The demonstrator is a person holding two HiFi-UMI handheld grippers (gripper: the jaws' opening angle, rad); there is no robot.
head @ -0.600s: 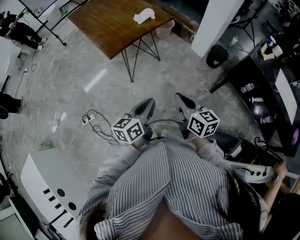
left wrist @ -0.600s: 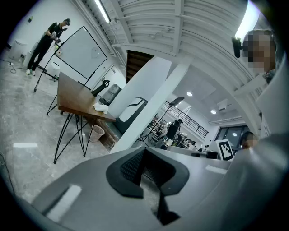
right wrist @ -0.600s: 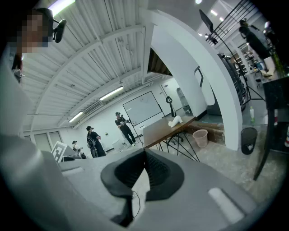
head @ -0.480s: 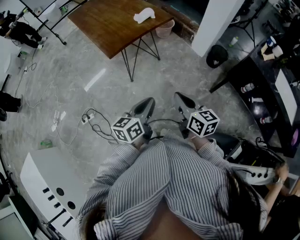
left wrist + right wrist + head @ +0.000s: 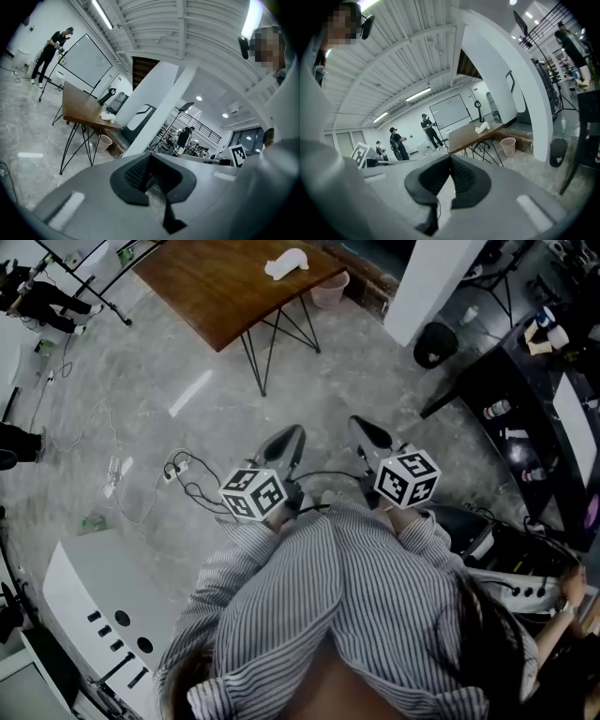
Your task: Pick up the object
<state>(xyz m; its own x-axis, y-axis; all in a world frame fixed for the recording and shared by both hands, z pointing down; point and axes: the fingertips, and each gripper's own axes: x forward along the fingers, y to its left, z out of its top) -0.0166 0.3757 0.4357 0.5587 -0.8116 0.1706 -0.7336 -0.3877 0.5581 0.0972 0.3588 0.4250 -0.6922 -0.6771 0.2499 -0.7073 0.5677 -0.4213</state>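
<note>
A white object (image 5: 286, 263) lies on a brown wooden table (image 5: 220, 292) far ahead across the floor. It also shows in the left gripper view, the object (image 5: 108, 117) near the table's (image 5: 77, 107) end, and in the right gripper view, the object (image 5: 483, 127) on the table (image 5: 469, 133). My left gripper (image 5: 284, 442) and right gripper (image 5: 367, 435) are held close to the person's striped shirt, side by side, well short of the table. The left gripper's (image 5: 150, 160) jaws are shut and empty. The right gripper's (image 5: 450, 160) tips meet with nothing between them.
A pale waste bin (image 5: 330, 292) stands beside the table. Cables (image 5: 183, 484) lie on the grey floor to the left. A white pillar (image 5: 427, 282) and dark shelving (image 5: 534, 418) stand to the right, a white machine (image 5: 98, 601) at lower left. People stand in the background (image 5: 429, 131).
The table and white object have slid slightly up in the head view; both grippers have shifted a little up with the person. The jaws stay shut.
</note>
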